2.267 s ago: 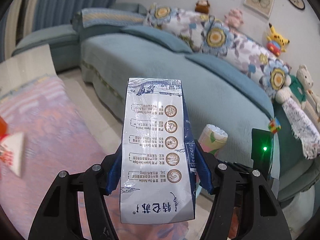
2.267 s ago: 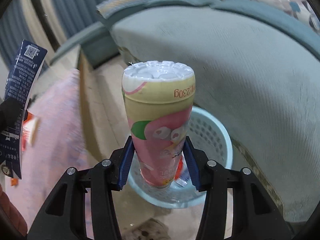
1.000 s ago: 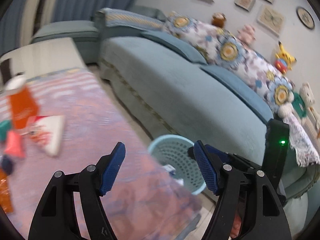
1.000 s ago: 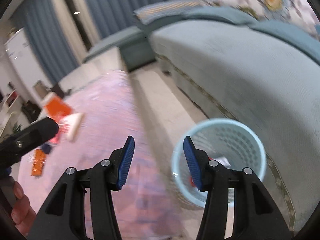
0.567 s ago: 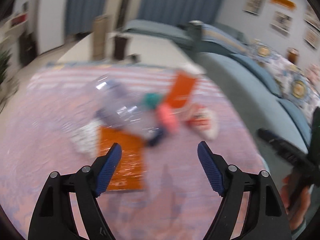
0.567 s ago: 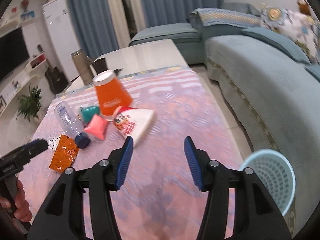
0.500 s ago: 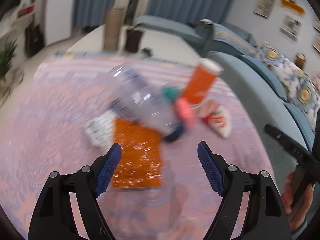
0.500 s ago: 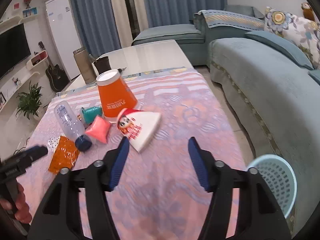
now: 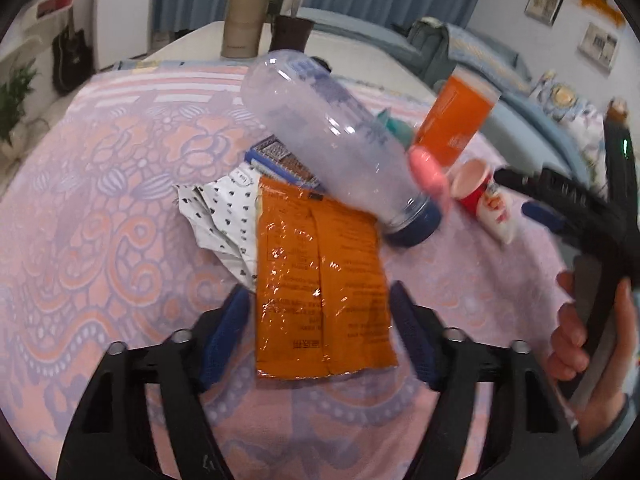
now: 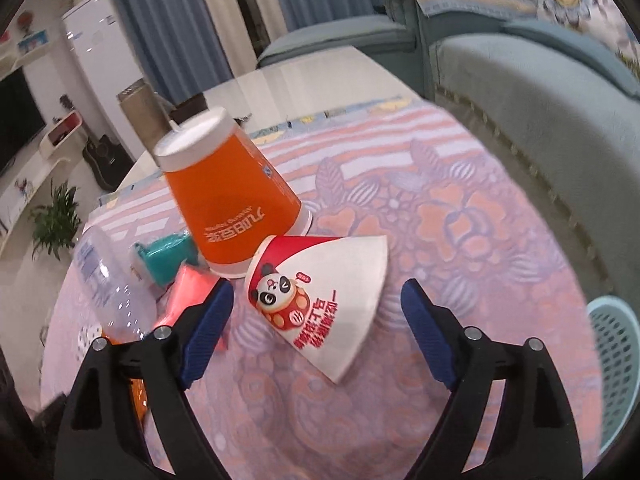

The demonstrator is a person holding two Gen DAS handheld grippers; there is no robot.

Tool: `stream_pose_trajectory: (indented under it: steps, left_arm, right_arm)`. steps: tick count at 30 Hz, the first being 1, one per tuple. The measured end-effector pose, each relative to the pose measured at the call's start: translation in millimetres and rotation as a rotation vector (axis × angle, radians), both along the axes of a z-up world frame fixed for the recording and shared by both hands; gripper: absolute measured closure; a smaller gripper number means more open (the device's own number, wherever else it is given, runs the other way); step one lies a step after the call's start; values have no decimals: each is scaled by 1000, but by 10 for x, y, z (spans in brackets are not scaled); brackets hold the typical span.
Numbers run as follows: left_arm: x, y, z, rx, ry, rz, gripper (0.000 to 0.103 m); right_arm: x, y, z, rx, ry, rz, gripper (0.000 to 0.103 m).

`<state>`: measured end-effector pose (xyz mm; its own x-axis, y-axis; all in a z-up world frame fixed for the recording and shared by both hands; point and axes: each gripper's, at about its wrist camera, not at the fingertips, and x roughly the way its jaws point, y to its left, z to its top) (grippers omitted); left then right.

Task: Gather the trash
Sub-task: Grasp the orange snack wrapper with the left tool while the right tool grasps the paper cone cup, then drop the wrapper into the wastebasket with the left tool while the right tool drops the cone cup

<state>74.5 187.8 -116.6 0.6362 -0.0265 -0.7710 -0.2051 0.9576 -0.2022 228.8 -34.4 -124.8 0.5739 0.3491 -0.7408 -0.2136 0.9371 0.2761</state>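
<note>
An orange foil packet [image 9: 320,280] lies flat on the pink patterned tablecloth [image 9: 120,200]. My left gripper [image 9: 318,312] straddles its near half; the jaws are closing, and the pads stand just off its edges. A flattened white paper cup with a panda print [image 10: 320,300] lies on its side between the fingers of my right gripper [image 10: 314,300]. Those jaws are opening wide and do not touch it. Behind it stands an upturned orange cup [image 10: 228,200]. A clear bottle with a blue cap [image 9: 332,148] lies beside the packet.
A dotted white wrapper [image 9: 220,216], a blue packet [image 9: 280,160], a pink piece [image 10: 188,292] and a teal piece [image 10: 164,260] lie among the litter. A light blue basket [image 10: 616,360] stands on the floor right of the table, next to the sofa [image 10: 540,92]. A thermos [image 9: 244,12] stands at the far end.
Both grippers dropped their carton and bottle at the basket and swung to the table. The left has come down over the orange packet; the right has widened around the panda cup.
</note>
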Motion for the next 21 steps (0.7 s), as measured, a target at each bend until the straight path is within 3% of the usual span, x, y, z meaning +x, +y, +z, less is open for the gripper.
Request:
stream_pose_trajectory:
  steps: [3, 4, 9, 11, 21]
  left_arm:
    - [-3, -81, 9, 61, 5, -8, 63]
    - [-17, -102, 18, 75, 2, -11, 65]
    - [-111, -97, 91, 49, -56, -22, 87]
    - [-166, -64, 118, 25, -76, -26, 89]
    - [-265, -94, 256, -91, -148, -75, 100]
  right_arm:
    - [67, 35, -86, 22, 36, -14, 20]
    - [85, 47, -110, 26, 45, -16, 20]
    - [146, 107, -169, 22, 61, -26, 20]
    - [151, 111, -179, 17, 65, -28, 25]
    - [-104, -34, 30, 10, 7, -5, 27]
